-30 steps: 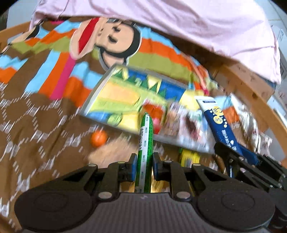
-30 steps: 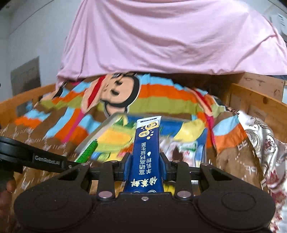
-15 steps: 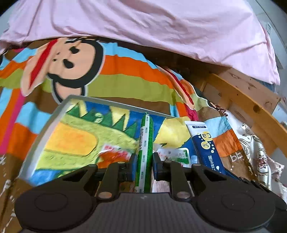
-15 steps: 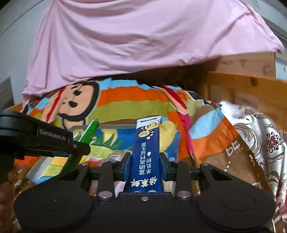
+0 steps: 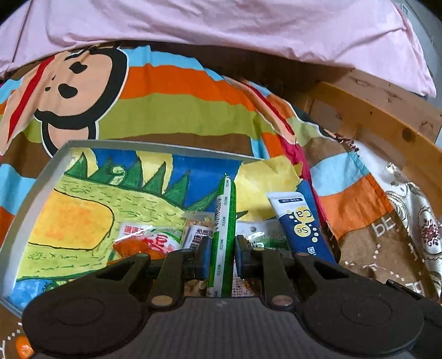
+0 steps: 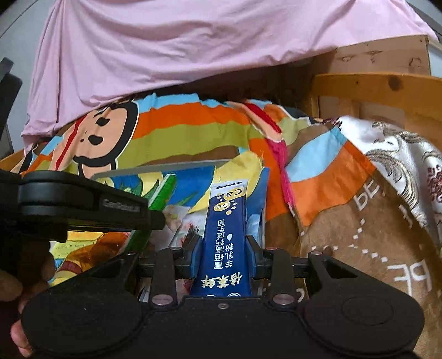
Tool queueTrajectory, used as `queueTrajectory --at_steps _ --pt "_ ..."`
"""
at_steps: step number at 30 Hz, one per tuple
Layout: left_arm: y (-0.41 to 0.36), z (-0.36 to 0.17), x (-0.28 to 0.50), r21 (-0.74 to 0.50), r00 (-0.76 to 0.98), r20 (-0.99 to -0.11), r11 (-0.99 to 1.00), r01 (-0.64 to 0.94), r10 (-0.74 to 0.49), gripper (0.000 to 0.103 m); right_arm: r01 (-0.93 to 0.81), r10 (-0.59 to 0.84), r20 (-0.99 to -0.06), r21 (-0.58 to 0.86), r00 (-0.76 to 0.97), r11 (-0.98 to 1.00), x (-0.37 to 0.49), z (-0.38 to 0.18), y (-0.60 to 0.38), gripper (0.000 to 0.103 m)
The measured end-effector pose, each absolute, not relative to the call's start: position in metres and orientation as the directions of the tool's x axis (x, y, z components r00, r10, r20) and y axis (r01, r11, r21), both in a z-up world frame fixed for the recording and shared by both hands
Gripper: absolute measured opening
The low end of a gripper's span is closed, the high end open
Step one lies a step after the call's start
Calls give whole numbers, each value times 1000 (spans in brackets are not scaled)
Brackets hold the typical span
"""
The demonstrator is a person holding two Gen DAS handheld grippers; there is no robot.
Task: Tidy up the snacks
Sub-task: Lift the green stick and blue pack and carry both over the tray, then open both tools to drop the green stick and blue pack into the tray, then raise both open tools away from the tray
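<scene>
My left gripper (image 5: 221,255) is shut on a thin green sausage stick (image 5: 224,221) that points forward over the grey-rimmed tray (image 5: 58,157) with a bright cartoon lining. My right gripper (image 6: 224,252) is shut on a dark blue sachet (image 6: 224,234) with white and yellow print, held over the tray's right end. That blue sachet (image 5: 302,223) also shows at the right of the left wrist view, and the green stick (image 6: 161,196) shows left of centre in the right wrist view. Small snack packets (image 5: 149,241) lie in the tray just below both grippers.
The tray rests on a bed with a striped monkey-print cover (image 5: 165,91). A pink sheet (image 5: 221,24) hangs across the back. A wooden bed frame (image 5: 373,116) and a white patterned cloth (image 5: 414,215) bound the right side. A hand (image 6: 16,276) holds the left tool.
Both grippers have swung across the bed and lowered over the tray, each still holding its snack. The tray now fills the foreground and the orange ball has left view.
</scene>
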State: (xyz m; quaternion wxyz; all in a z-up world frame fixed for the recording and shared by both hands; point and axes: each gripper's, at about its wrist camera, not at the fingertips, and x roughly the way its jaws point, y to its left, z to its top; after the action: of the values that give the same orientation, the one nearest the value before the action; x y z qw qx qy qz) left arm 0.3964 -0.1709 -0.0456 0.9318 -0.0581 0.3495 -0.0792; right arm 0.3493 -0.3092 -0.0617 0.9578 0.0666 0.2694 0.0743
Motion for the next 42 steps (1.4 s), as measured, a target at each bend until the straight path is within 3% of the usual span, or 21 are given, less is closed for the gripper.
queueTrajectory --at_steps 14,18,23,25,34,42 --pt "-173 -49 398 -142 733 -654 982 121 -185 23 -112 177 -554 149 813 982 352 -69 -306 40" --pt "-165 -47 397 -177 726 -655 977 121 -209 38 -113 176 -553 146 815 983 352 -68 -306 46" --pt "-151 -35 390 -212 738 -639 972 102 -217 52 -127 175 -505 129 845 984 341 -55 -302 73" --pt "-145 -26 382 -210 757 -620 973 95 -208 67 -119 164 -472 124 866 985 333 -47 -302 83" --pt "-107 15 325 -173 829 -541 983 55 -141 98 -87 142 -377 160 915 983 287 -7 -311 102" --pt "-82 37 250 -48 873 -485 998 28 -48 102 -72 130 -308 193 942 978 231 25 -314 102"
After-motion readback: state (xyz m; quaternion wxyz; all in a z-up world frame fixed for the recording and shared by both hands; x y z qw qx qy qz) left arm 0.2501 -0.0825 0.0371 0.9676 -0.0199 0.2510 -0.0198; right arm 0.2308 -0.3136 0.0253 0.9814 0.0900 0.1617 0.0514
